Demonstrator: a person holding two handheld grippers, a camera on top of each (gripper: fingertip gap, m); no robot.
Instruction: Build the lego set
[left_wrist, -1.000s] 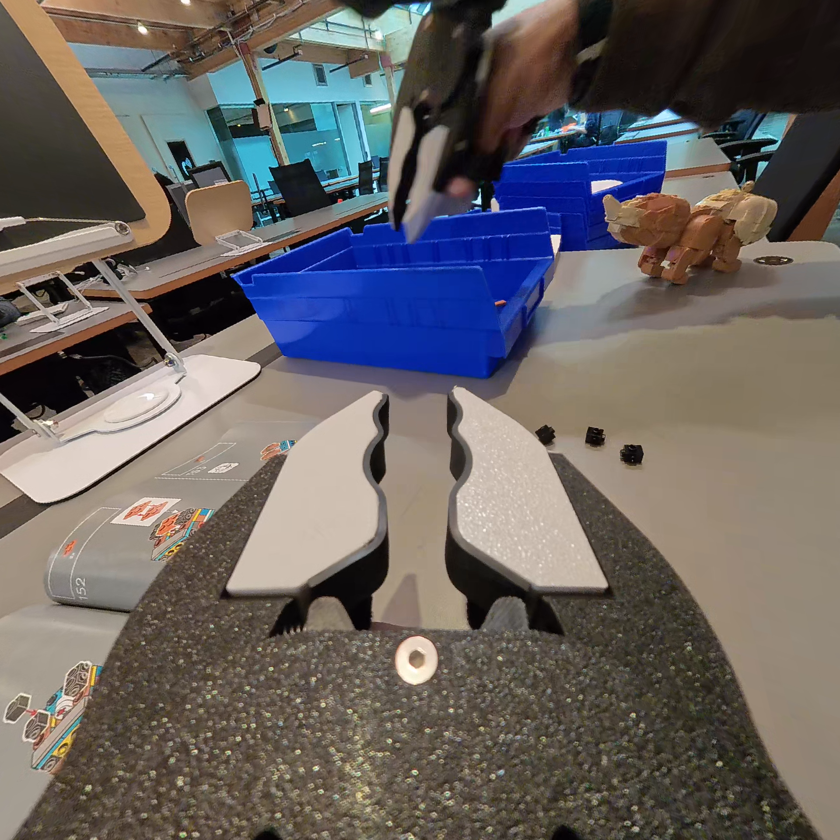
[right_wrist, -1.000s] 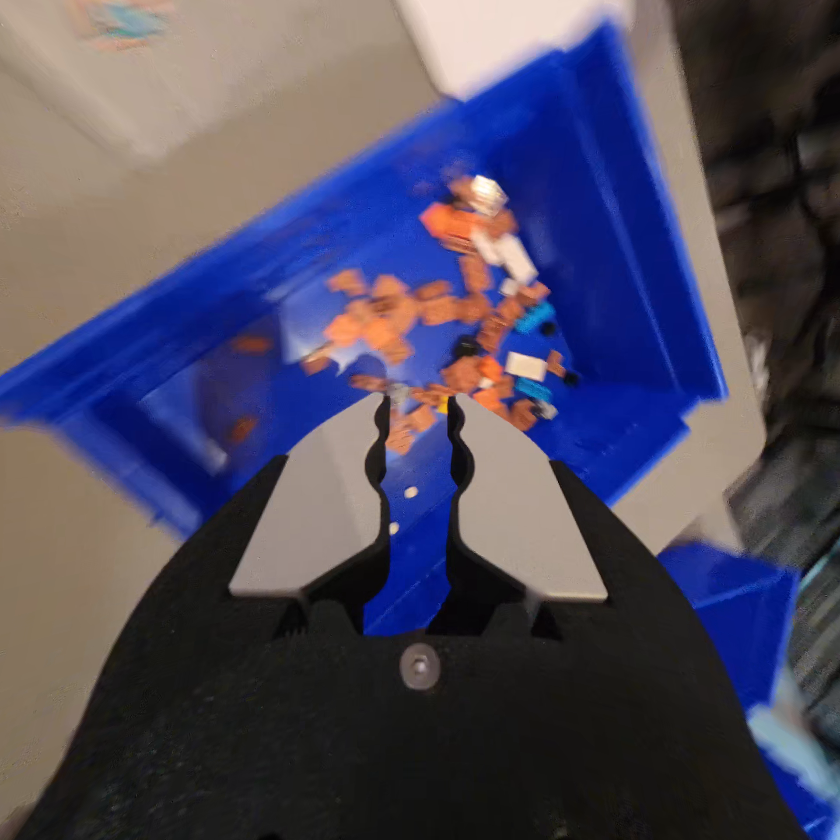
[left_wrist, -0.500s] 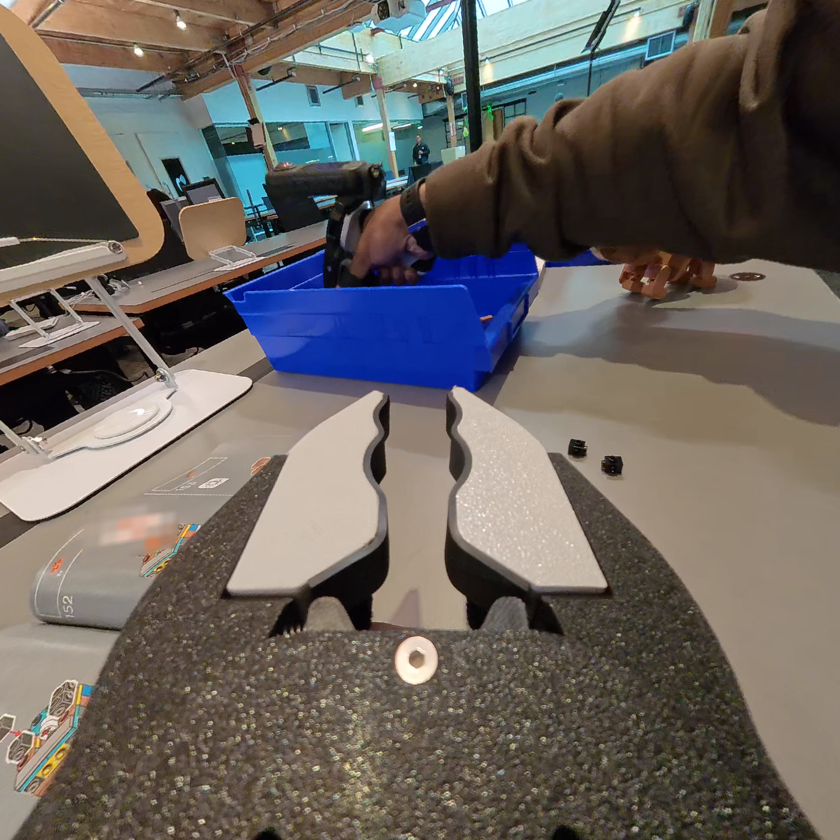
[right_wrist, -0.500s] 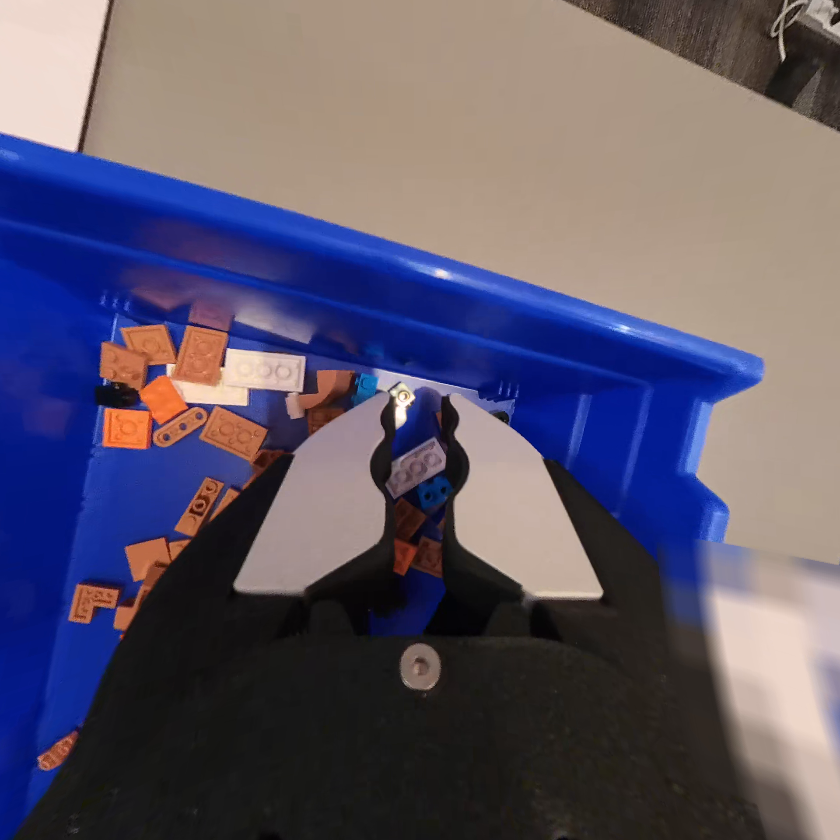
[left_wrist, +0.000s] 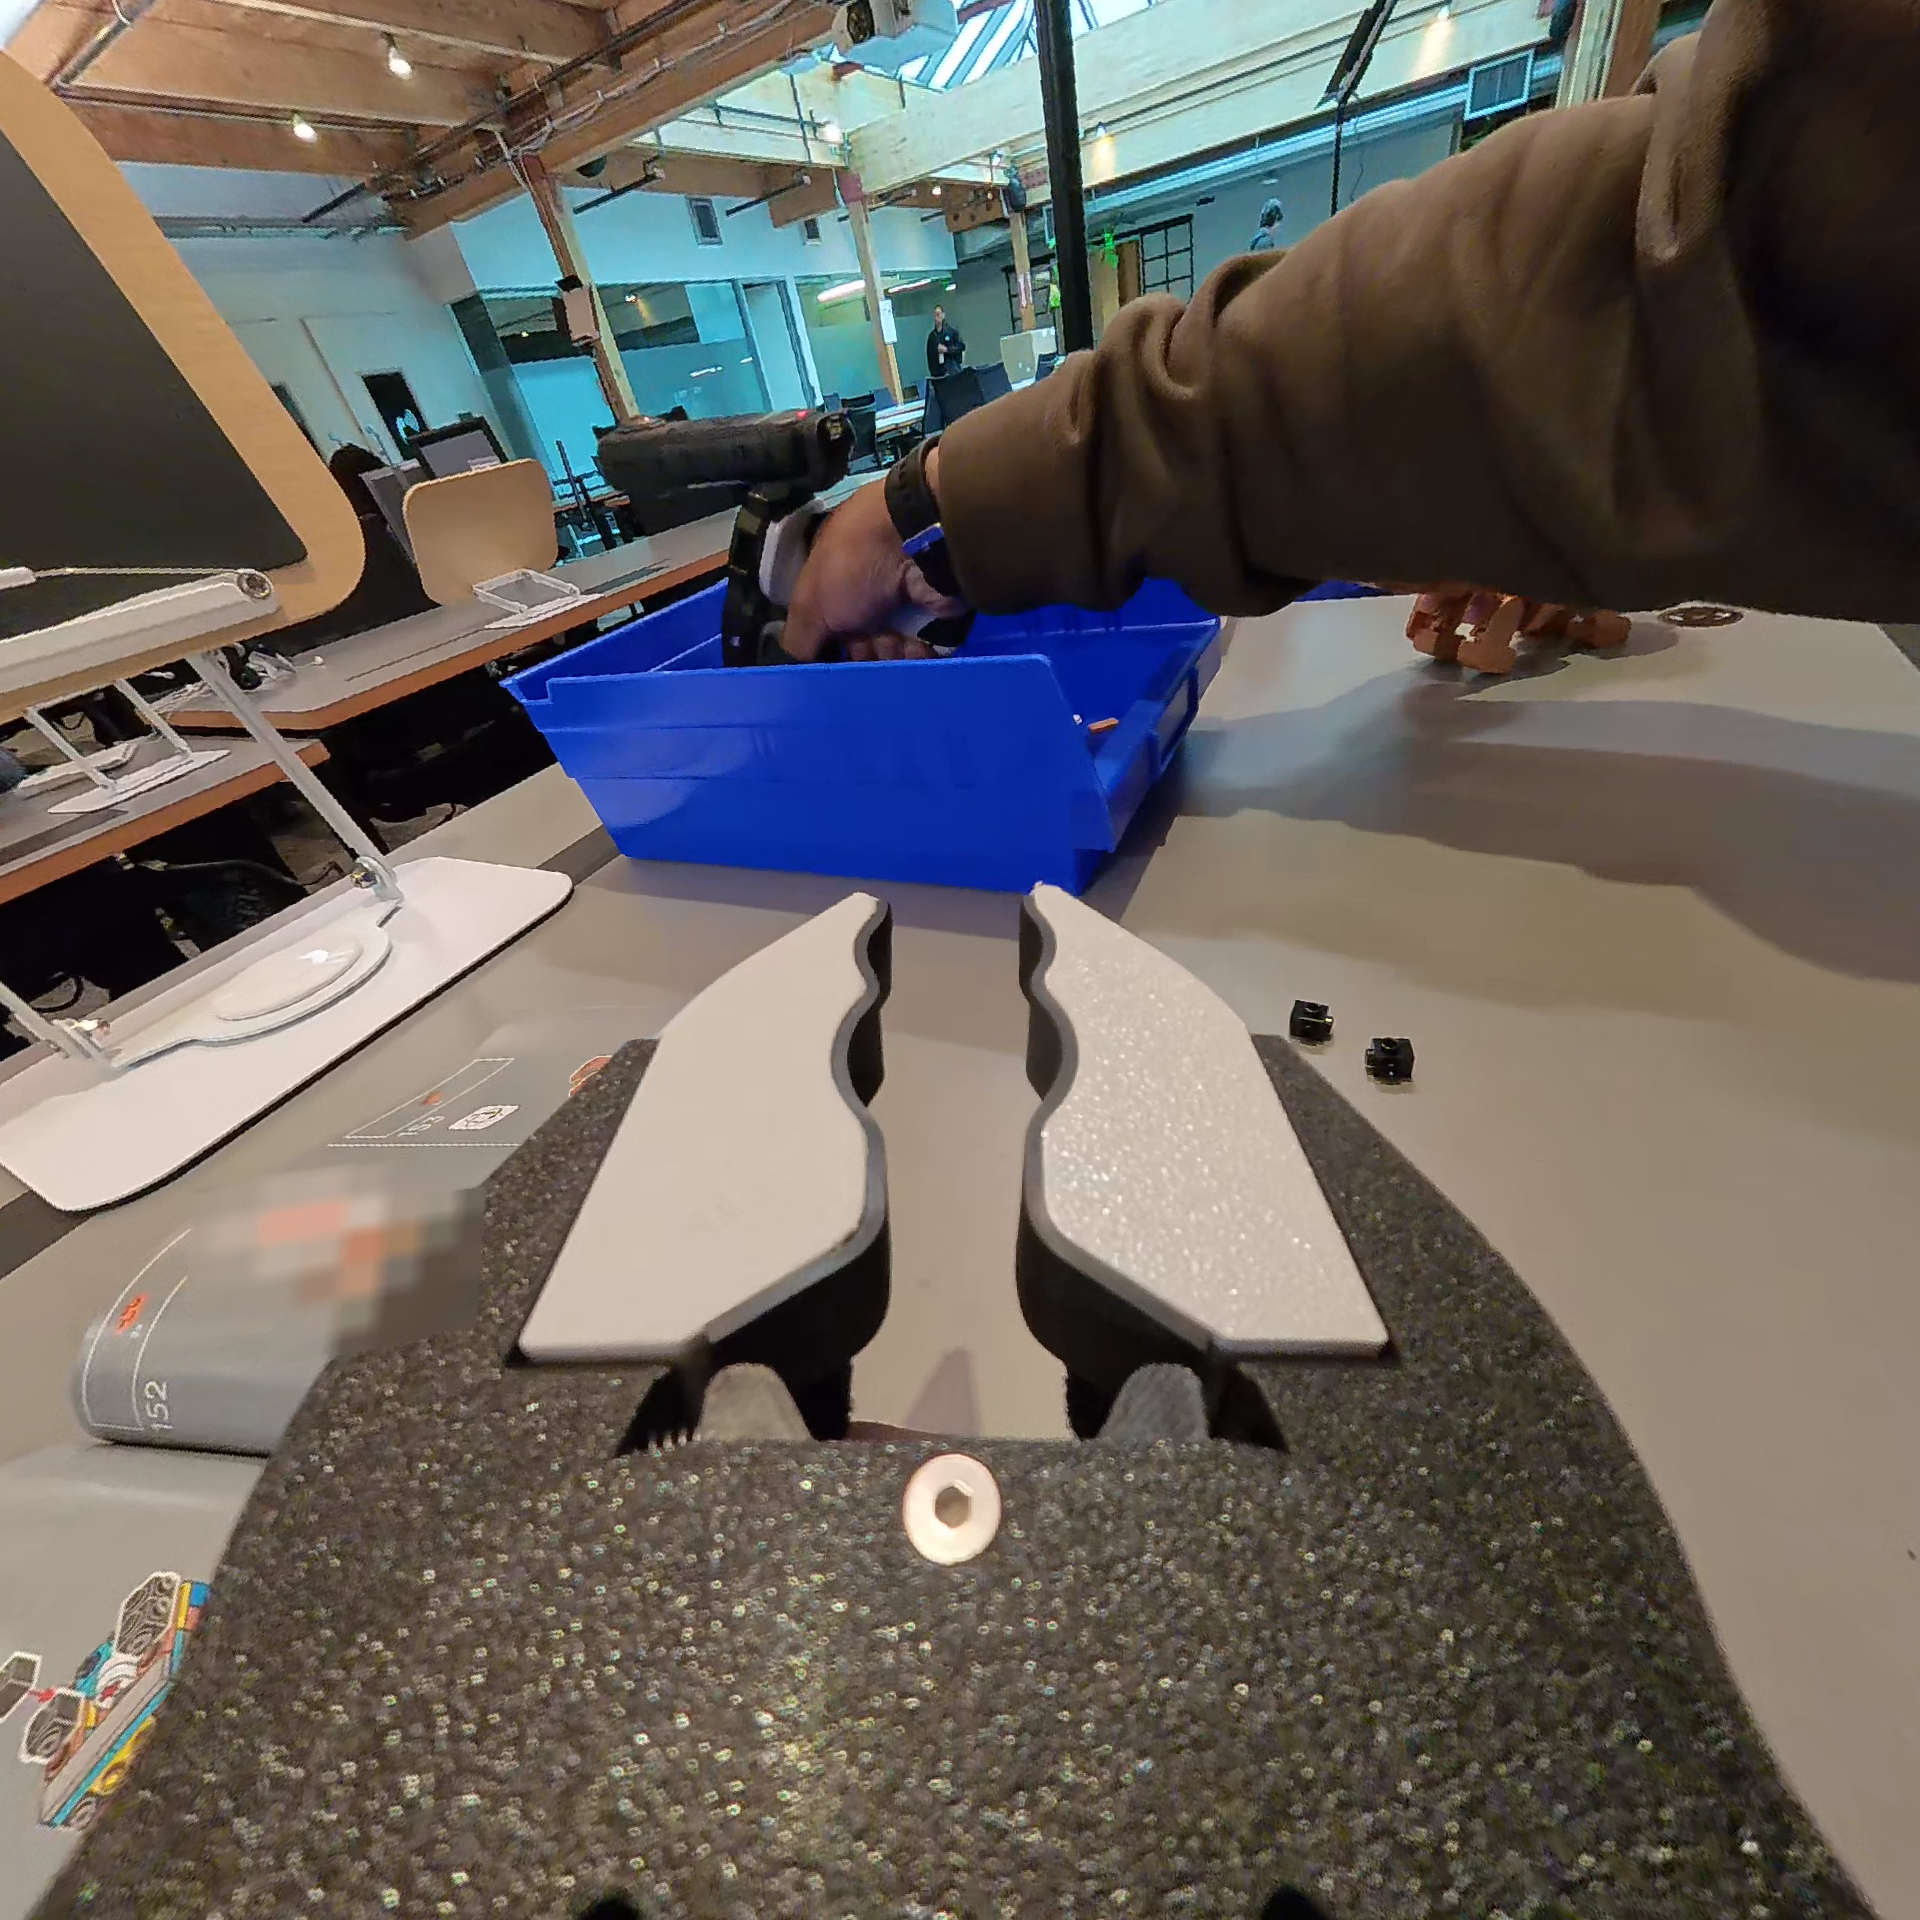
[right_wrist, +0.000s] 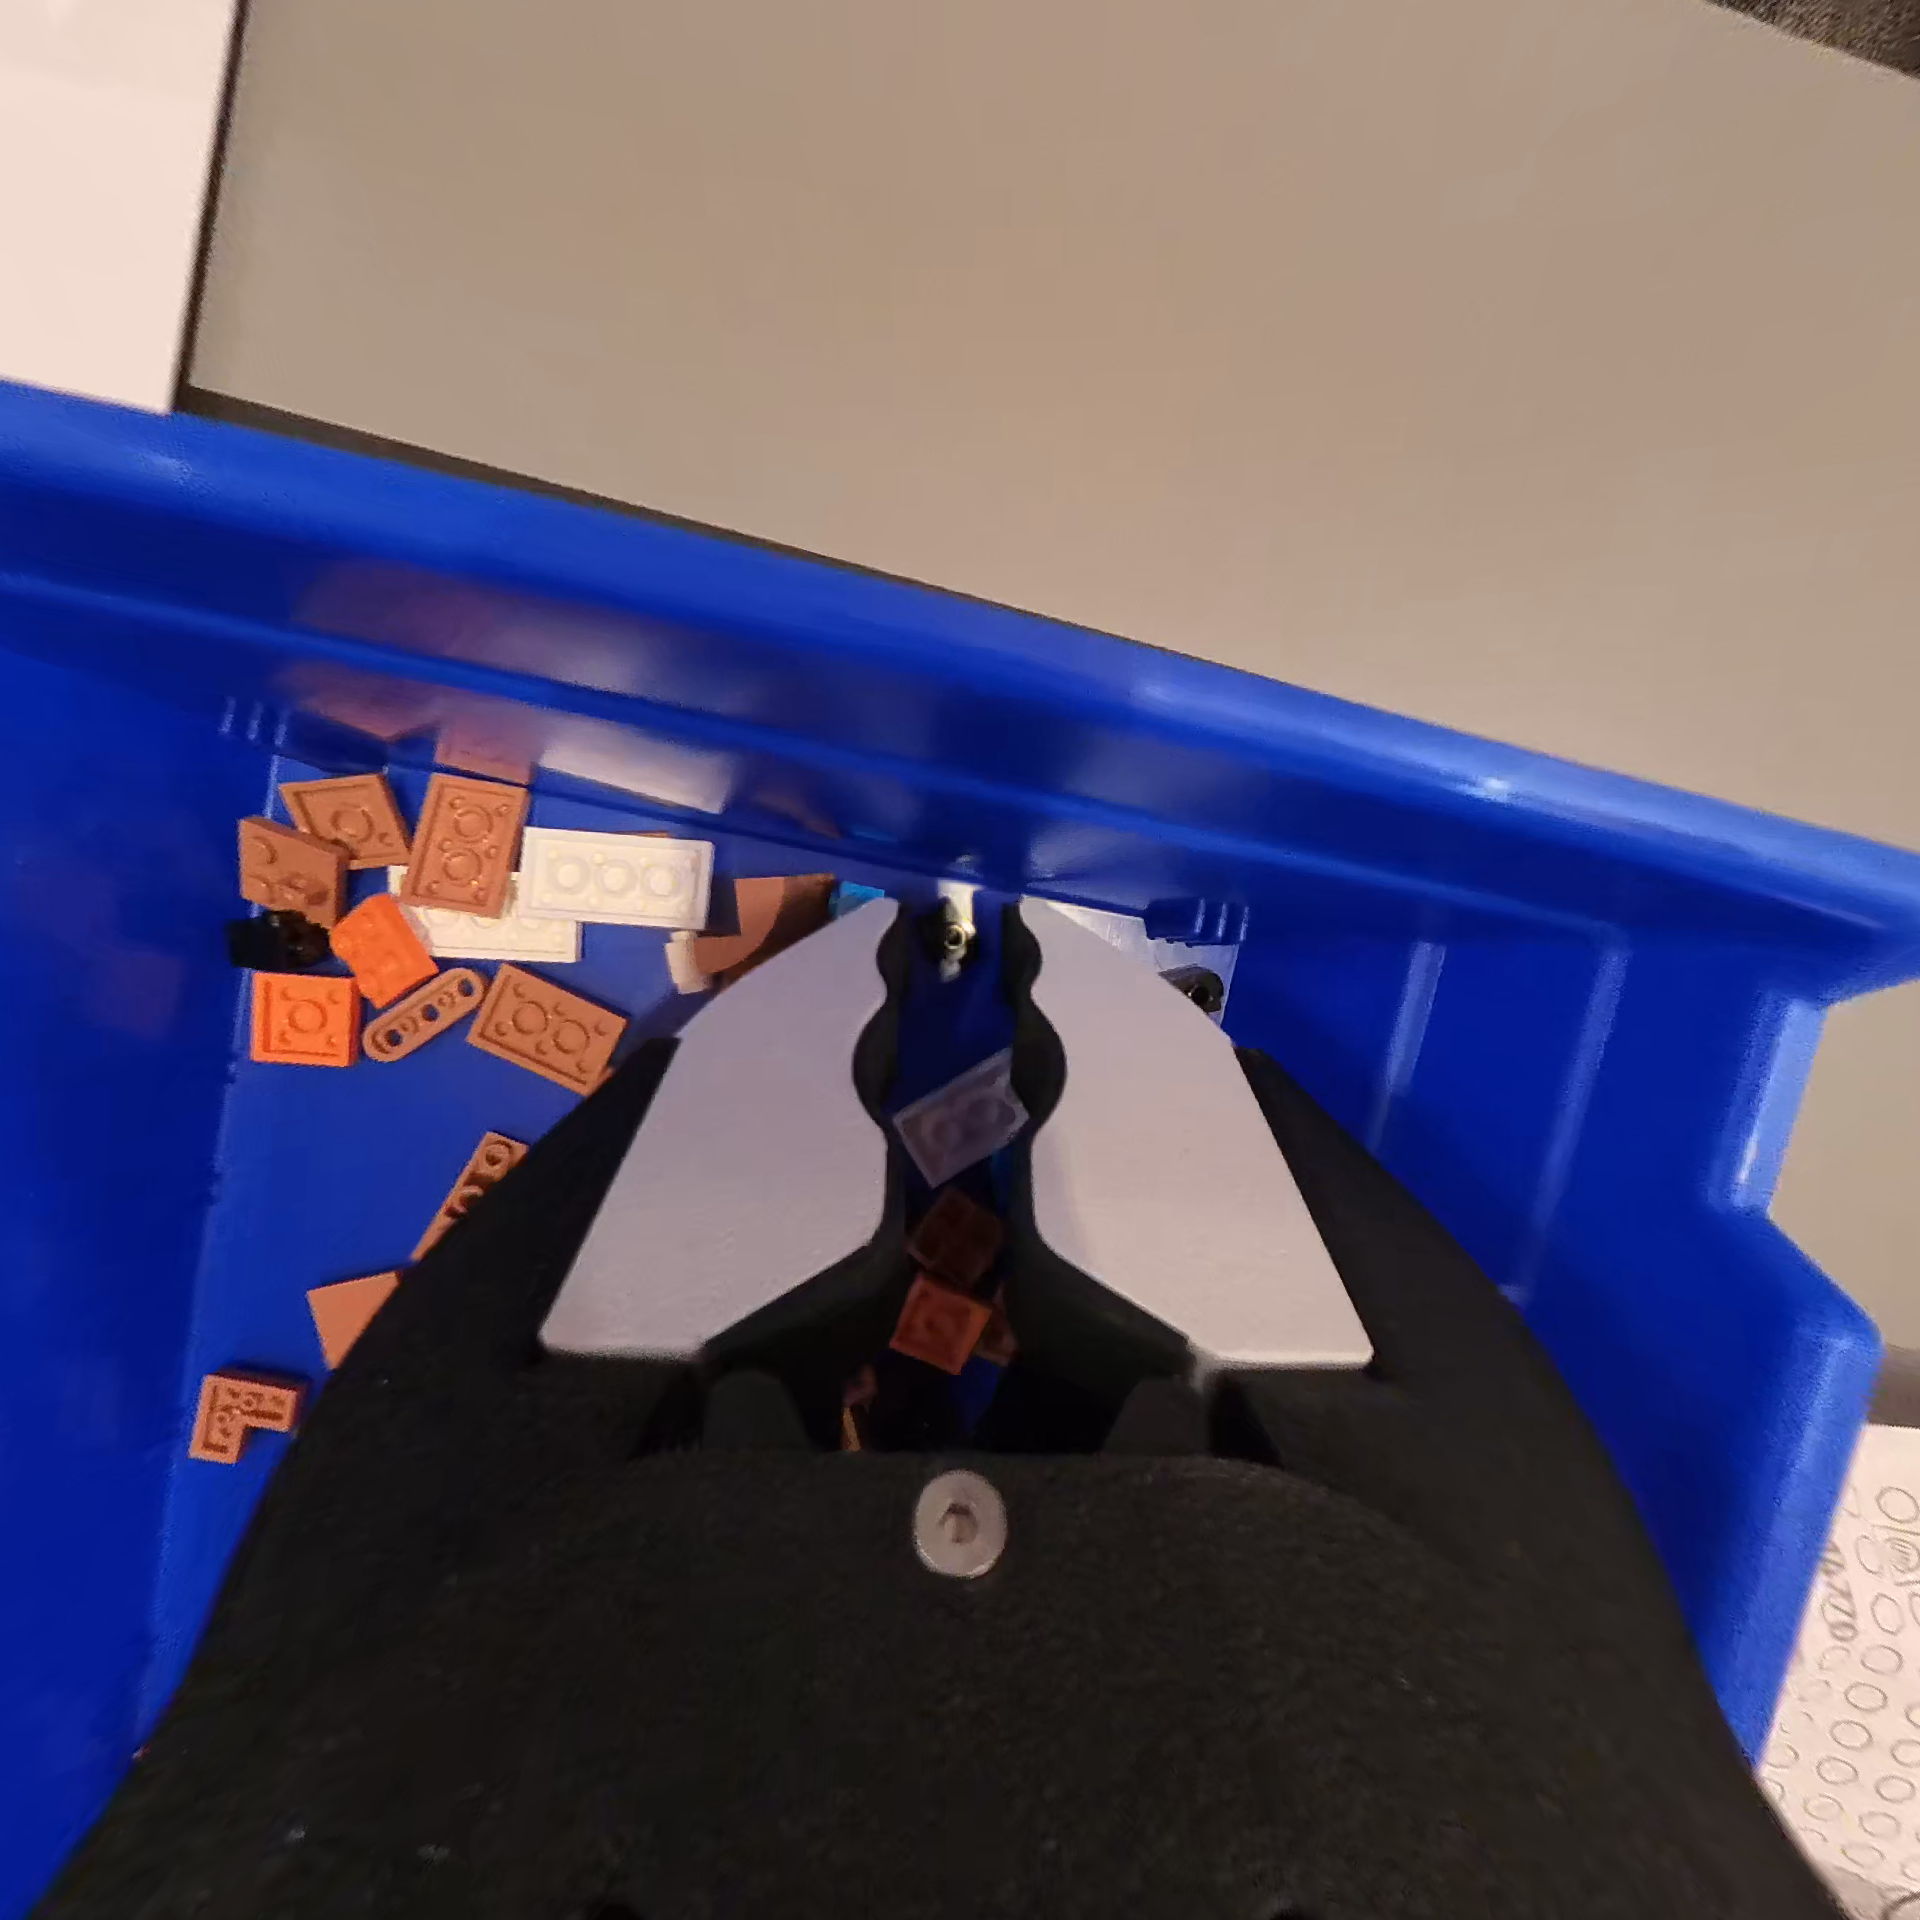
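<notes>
Stretching back behind the work area, a large open office (left_wrist: 727, 312) is seen, with exposed timber beams and ceiling lights overhead, glass partitions, rows of desks and dark chairs. Nearest is a broad grey table (left_wrist: 1558, 935), matte and smooth, on which long soft shadows are cast. At its left edge a white stand base (left_wrist: 260, 997) with thin metal legs is set, and a dark panel with a wooden rim (left_wrist: 135, 395) is seen above it. A printed instruction booklet (left_wrist: 208, 1351) is laid open at the lower left, partly covered by the left gripper (left_wrist: 954, 914), whose jaws are held narrowly apart with nothing between them, above bare tabletop.

Farther along the table a blue bin (left_wrist: 852, 769) is placed. An arm in a brown sleeve (left_wrist: 1403, 395) is reached across into it, and the right gripper (right_wrist: 956, 914) is lowered inside, near the bin's far wall (right_wrist: 935, 748). Its jaws are set a small way apart, and a pale grey plate (right_wrist: 961, 1117) is seen between the fingers; whether it is gripped or only lying on the bin floor cannot be told. Loose lego pieces are scattered on the bin floor: brown plates (right_wrist: 462, 842), a white plate (right_wrist: 613, 878) and orange tiles (right_wrist: 304, 1018).

A brown lego model (left_wrist: 1496, 629) is stood at the far right of the table, mostly hidden by the sleeve. Two small black pieces (left_wrist: 1311, 1020) are left on the grey surface just right of the left gripper.
</notes>
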